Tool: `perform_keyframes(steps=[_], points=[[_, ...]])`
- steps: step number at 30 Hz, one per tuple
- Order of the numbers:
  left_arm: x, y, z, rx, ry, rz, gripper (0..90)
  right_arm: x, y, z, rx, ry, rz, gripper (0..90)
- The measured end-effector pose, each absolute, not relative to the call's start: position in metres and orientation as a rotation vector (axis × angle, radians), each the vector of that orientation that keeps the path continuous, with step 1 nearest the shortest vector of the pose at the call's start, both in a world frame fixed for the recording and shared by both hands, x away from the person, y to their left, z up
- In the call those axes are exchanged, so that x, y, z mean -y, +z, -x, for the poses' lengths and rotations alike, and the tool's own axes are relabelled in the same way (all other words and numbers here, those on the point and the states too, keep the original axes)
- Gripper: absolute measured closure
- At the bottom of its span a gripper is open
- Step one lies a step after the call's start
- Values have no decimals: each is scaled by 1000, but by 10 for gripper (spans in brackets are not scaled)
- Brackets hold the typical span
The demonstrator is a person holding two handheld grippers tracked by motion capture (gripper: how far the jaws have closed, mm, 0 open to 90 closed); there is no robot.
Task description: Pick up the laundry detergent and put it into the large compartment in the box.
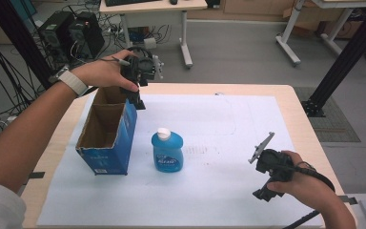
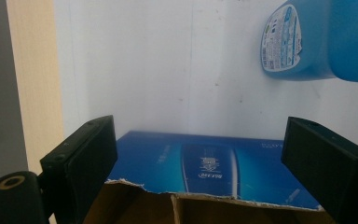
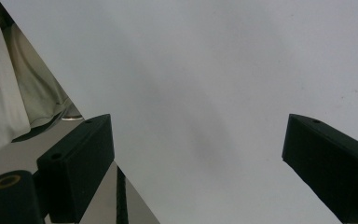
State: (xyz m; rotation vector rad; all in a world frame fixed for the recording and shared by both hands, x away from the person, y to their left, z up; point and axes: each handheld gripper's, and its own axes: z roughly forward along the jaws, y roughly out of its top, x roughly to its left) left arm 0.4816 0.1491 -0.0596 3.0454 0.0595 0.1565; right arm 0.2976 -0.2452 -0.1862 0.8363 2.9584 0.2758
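An open-topped blue cardboard box (image 1: 107,138) stands at the left of the white sheet, its torn brown rim up. Just to its right stands a blue liquid bottle (image 1: 167,151) with a white cap. My left gripper (image 1: 139,102) hovers over the box's far right corner, open and holding nothing. In the left gripper view its jaws are spread wide (image 2: 200,128) above the box's blue side (image 2: 205,168), with the bottle (image 2: 307,42) farther off. My right gripper (image 1: 262,193) is low at the front right, open (image 3: 198,123) over bare white paper, well away from both objects.
A white paper sheet (image 1: 228,119) covers most of the wooden table (image 1: 301,114). A black frame post (image 1: 348,52) rises past the right edge. Computer towers (image 1: 71,31) and cables lie on the floor beyond the far left. A pale sleeve (image 3: 0,93) is in the right gripper view.
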Motion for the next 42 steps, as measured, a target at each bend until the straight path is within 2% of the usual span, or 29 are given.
perform_keyframes(steps=[11, 16, 19, 22, 28, 31, 42], points=[[-151, -41, -464, -68, 178, -3031, 111, 246, -184, -293, -2950, 279, -828, 87], [-157, -24, -459, -84, 122, -2978, 111, 245, -182, -291, -2944, 286, -829, 87], [-154, -19, -448, -81, 172, -2991, 110, 245, -182, -291, -2943, 290, -824, 87], [-153, -13, -443, -85, 143, -2982, 105, 244, -182, -292, -2943, 288, -824, 88], [-146, -8, -427, -63, 174, -2979, 108, 242, -181, -292, -2943, 291, -814, 87], [-143, -7, -425, -47, 123, -2974, 108, 241, -181, -292, -2942, 295, -803, 87], [-136, -19, -409, -15, 101, -2959, 107, 240, -181, -289, -2941, 300, -801, 87]])
